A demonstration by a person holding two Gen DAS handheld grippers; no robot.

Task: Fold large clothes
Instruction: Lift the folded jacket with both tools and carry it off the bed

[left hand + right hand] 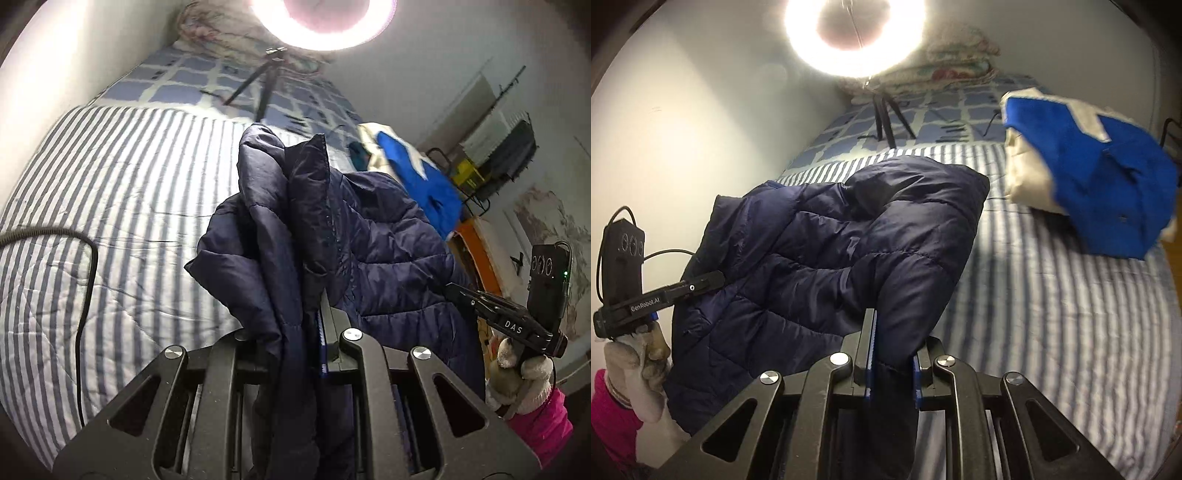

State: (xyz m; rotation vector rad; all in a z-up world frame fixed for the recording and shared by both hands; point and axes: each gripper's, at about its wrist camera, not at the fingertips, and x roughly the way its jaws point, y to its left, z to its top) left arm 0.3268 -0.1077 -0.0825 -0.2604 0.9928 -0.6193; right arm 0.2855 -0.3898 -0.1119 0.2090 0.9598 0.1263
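Because the fold needs two held edges, the left wrist view shows the left gripper clamped on a bunched edge of the navy puffer jacket, lifted off the striped quilt; the right gripper bites the far side. Right wrist view: right gripper pinched shut on a jacket fold, the garment hanging between both tools over the bed, probably so it can be spread flat. Blue garment sits aside on the quilt, well apart.
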